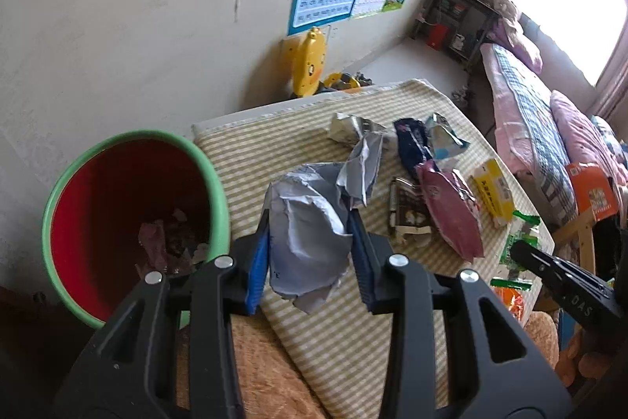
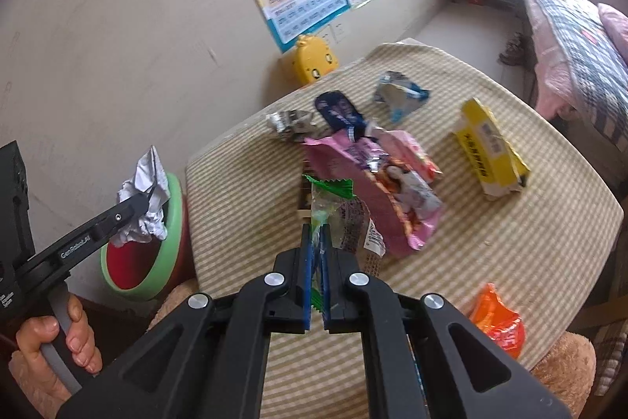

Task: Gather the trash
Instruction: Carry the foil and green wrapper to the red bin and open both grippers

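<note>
Clamped in the left claw (image 1: 310,242), a crumpled paper wad (image 1: 310,234) hangs tilted downward just beside the green-rimmed bin (image 1: 135,222), over the striped table (image 1: 353,321) edge. Right claw (image 2: 317,277), also angled down, pinches a green-edged clear wrapper (image 2: 325,203) farther from the bin, above the table.

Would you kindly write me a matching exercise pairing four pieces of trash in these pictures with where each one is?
Things:
1. crumpled grey-white paper
2. green-edged clear wrapper
3. yellow cardboard box
4. crumpled orange plastic bag

Places:
A. lying at the striped tablecloth's near edge
B. clamped in the left gripper
C. pinched in the right gripper
D. lying towards the bed side of the cloth

Pairs: 1-B, 2-C, 3-D, 4-A
</note>
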